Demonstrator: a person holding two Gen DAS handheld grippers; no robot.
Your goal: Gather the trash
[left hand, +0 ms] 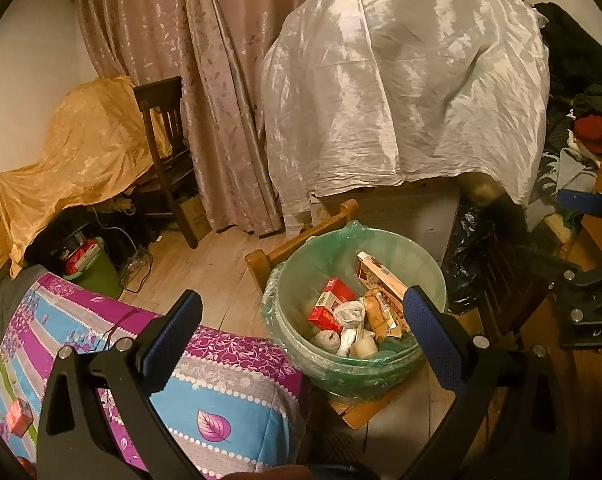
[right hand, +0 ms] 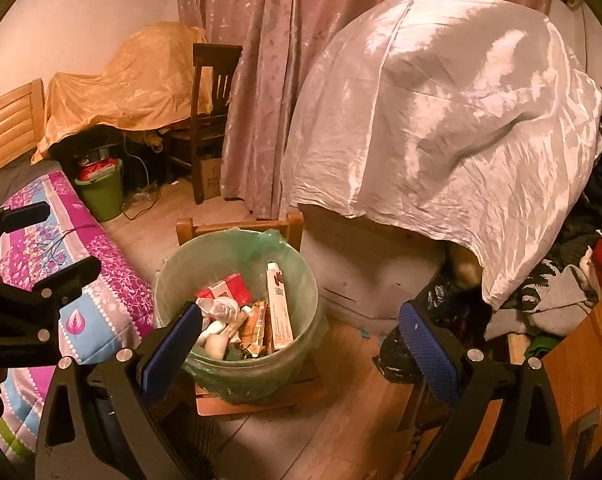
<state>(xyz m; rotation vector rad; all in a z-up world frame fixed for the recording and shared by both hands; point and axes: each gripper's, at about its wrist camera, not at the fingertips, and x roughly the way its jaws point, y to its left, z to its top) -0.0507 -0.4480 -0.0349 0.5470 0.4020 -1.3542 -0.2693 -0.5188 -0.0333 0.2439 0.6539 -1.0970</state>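
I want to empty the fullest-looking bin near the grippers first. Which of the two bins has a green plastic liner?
The pale round bin on the wooden stool; the dark green bin by the bed shows none.

Lined trash bins: 1 (right hand: 237, 308)
Green buckets: 1 (right hand: 103, 196)
Red cartons in bin: 1 (right hand: 227, 288)
Long boxes in bin: 1 (right hand: 279, 312)
Dark chairs: 1 (right hand: 211, 120)
Draped covers: 2, white (right hand: 441, 140), yellow (right hand: 129, 88)

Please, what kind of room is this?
Probably a bedroom in a home: a bed with a flowered quilt, long curtains, a wooden chair, and a lined trash bin on the wooden floor.
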